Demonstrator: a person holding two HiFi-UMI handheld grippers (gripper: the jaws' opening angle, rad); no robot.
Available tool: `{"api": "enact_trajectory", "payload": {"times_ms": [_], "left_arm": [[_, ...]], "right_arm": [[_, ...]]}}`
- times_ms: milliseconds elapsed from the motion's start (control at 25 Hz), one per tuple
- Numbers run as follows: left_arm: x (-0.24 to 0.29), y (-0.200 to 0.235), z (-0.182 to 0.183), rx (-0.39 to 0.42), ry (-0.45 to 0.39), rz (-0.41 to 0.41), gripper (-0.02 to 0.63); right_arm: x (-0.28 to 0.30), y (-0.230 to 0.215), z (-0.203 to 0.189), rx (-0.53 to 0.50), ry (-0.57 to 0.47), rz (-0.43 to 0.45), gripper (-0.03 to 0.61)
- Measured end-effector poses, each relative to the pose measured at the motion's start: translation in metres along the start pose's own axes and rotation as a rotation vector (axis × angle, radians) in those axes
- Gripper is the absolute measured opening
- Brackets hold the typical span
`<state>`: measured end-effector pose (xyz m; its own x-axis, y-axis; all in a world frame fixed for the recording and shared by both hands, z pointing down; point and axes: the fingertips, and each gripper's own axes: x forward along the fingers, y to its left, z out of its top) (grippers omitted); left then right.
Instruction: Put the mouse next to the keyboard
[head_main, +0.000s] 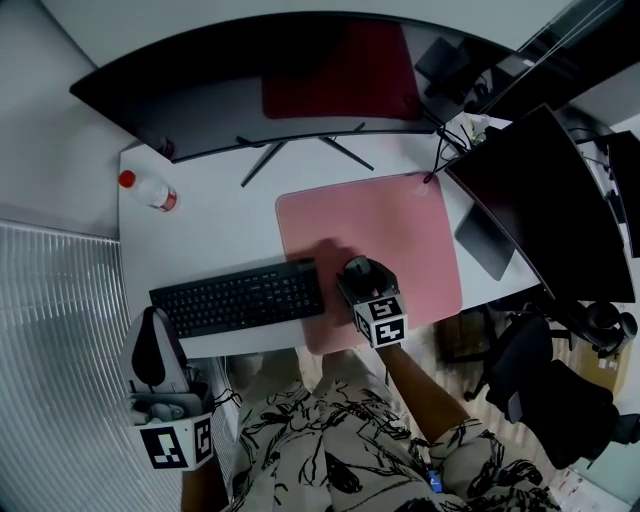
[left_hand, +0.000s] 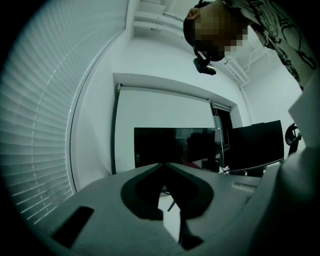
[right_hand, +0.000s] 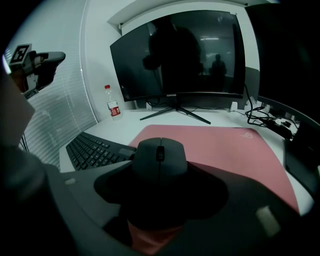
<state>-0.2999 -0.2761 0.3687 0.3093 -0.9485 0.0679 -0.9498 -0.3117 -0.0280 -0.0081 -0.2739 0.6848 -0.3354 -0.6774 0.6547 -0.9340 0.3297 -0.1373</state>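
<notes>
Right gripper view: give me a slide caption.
Right hand-held gripper holds the mouse over the pink mat, beside the keyboard.

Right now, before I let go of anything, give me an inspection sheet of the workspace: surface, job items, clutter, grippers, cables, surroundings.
Surface: white desk with a pink mouse pad on its right half.
Job's things: mouse over the pad's near left part, close to the right end of the keyboard; whether it rests on the pad is unclear.
Clutter: red-capped bottle standing at the left rear.
Grippers: right gripper has its fingers closed on the mouse; left gripper shut, empty, held off the desk's left.
Cables: tangle of cables at the right rear.
Surroundings: curved monitor at the back, second monitor and chair right, blinds left.
</notes>
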Motion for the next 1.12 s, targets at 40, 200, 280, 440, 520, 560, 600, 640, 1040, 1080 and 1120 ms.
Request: {"api": "enact_trajectory", "payload": {"times_ms": [40, 200, 280, 440, 520, 560, 600, 640, 1040, 1080, 1120], "left_arm": [[0.000, 0.000, -0.001, 0.000, 0.001, 0.000, -0.008], [-0.002, 0.002, -0.002, 0.001, 0.006, 0.004, -0.008], [-0.001, 0.002, -0.001, 0.001, 0.006, 0.007, -0.008], [0.000, 0.004, -0.001, 0.001, 0.007, 0.009, -0.008], [0.000, 0.004, -0.001, 0.001, 0.009, 0.009, -0.008], [0.000, 0.004, 0.000, 0.001, 0.010, 0.009, -0.008], [0.001, 0.004, -0.001, 0.001, 0.010, 0.009, -0.008], [0.001, 0.005, -0.001, 0.002, 0.011, 0.009, -0.008], [0.006, 0.009, -0.003, -0.001, 0.018, 0.011, -0.008], [0.006, 0.010, -0.003, -0.001, 0.019, 0.012, -0.008], [0.007, 0.010, -0.004, -0.002, 0.020, 0.013, -0.008]], "right_arm": [[0.002, 0.001, -0.002, 0.004, 0.009, -0.002, 0.302], [0.011, 0.003, -0.007, 0.018, 0.045, -0.013, 0.302], [0.015, 0.004, -0.010, 0.027, 0.068, -0.020, 0.302], [0.022, 0.006, -0.017, 0.042, 0.106, -0.040, 0.302], [0.024, 0.005, -0.019, 0.048, 0.111, -0.052, 0.302], [0.026, 0.005, -0.019, 0.055, 0.109, -0.057, 0.302], [0.027, 0.004, -0.018, 0.060, 0.106, -0.062, 0.302], [0.028, 0.003, -0.017, 0.062, 0.104, -0.068, 0.302], [0.038, 0.004, -0.015, 0.018, 0.084, -0.136, 0.302], [0.039, 0.004, -0.014, 0.020, 0.077, -0.143, 0.302], [0.039, 0.004, -0.014, 0.022, 0.070, -0.150, 0.302]]}}
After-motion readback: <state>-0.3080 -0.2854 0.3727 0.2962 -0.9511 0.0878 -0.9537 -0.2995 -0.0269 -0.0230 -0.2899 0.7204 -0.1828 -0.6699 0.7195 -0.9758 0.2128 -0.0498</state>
